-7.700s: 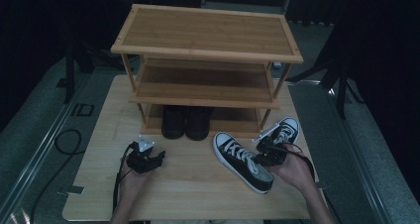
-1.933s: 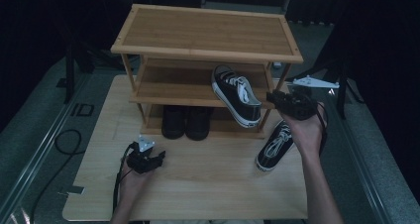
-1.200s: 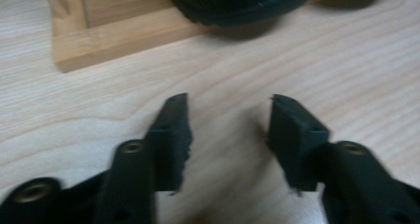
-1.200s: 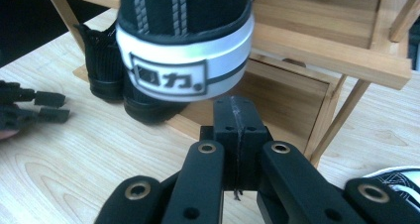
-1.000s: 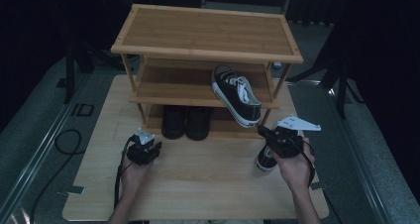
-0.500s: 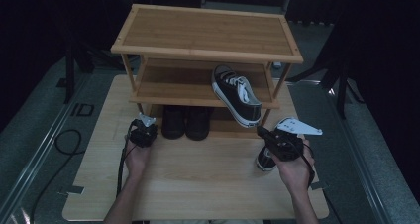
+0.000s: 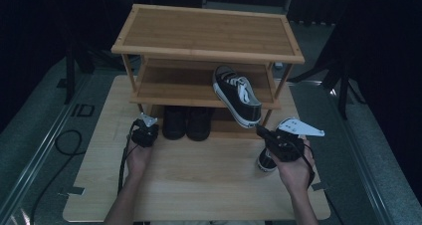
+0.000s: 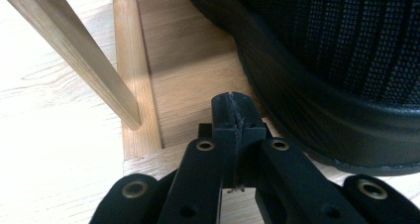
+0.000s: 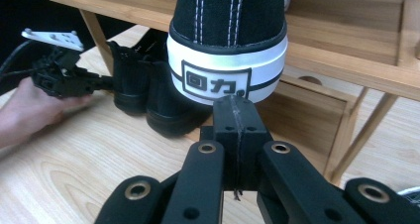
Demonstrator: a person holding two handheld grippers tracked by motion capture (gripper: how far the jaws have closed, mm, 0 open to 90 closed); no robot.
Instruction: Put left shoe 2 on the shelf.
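the sneaker [image 7: 237, 93] sits on the rack's [image 7: 149, 50] middle shelf with its heel overhanging the front edge; a nudge from the right gripper [image 9: 233, 107] just below could tip it off. both grippers have their jaws pressed together, empty. the left gripper [image 8: 233, 105] sits beside a black boot [image 8: 341, 60]. the second sneaker [image 7: 265, 160] lies on the table [image 7: 199, 185] by the right hand. the heel patch reads "回力".

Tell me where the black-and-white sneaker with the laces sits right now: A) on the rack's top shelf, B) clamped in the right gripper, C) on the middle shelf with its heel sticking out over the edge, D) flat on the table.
C: the sneaker rests on the middle shelf, its heel overhanging the front edge.
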